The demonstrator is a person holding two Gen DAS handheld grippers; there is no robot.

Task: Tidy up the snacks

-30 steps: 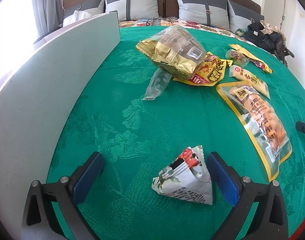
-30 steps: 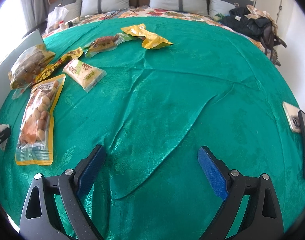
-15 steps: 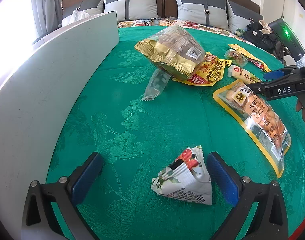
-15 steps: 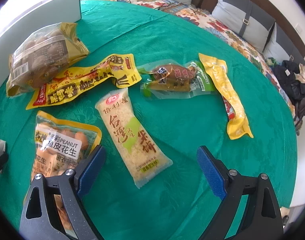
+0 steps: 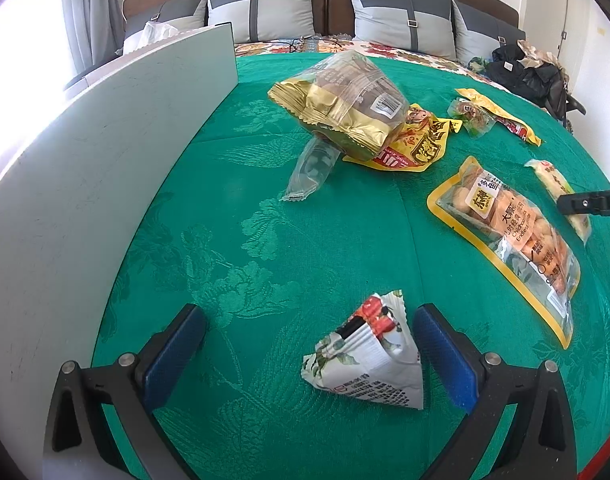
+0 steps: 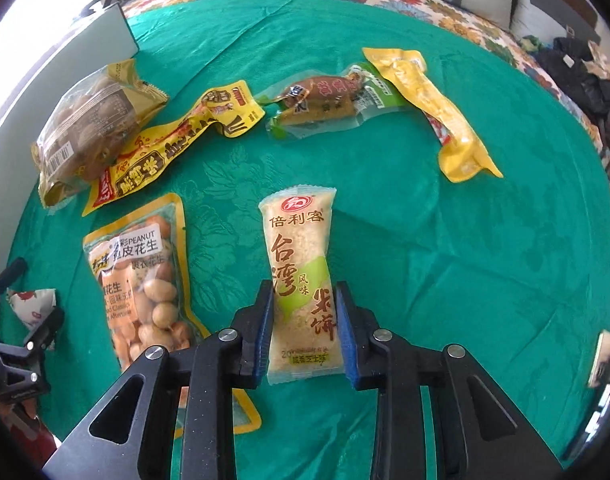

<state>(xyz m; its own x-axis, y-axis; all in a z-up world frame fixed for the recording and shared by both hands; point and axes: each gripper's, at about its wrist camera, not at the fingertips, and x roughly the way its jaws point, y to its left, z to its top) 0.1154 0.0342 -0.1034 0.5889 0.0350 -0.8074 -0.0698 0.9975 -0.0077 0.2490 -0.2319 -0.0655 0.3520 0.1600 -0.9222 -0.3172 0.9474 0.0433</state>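
Note:
My right gripper [image 6: 305, 293] is closing on a pale rice-cracker packet [image 6: 301, 260], and its blue pads press on the packet's near end from both sides. The packet lies lengthwise on the green cloth [image 6: 445, 280]. In the left wrist view the same packet [image 5: 553, 178] shows at the right edge under the right gripper's tip [image 5: 585, 202]. My left gripper [image 5: 307, 314] stands open low over the cloth. A white triangular snack packet [image 5: 365, 364] lies between its fingers, closer to the right finger [image 5: 445, 360] and not touched.
A peanut pouch [image 6: 141, 280] lies left of the cracker packet. Farther back are a gold bag [image 5: 341, 100], a long yellow packet [image 5: 413, 144], a clear wrapper [image 5: 311, 168], a brown-green packet [image 6: 325, 100] and a yellow packet [image 6: 433, 108]. A white board [image 5: 105, 184] stands along the left.
The right gripper swung from bare cloth over to the snacks, came down over the rice-cracker packet and closed its jaws on it. The left gripper and the white packet stayed put.

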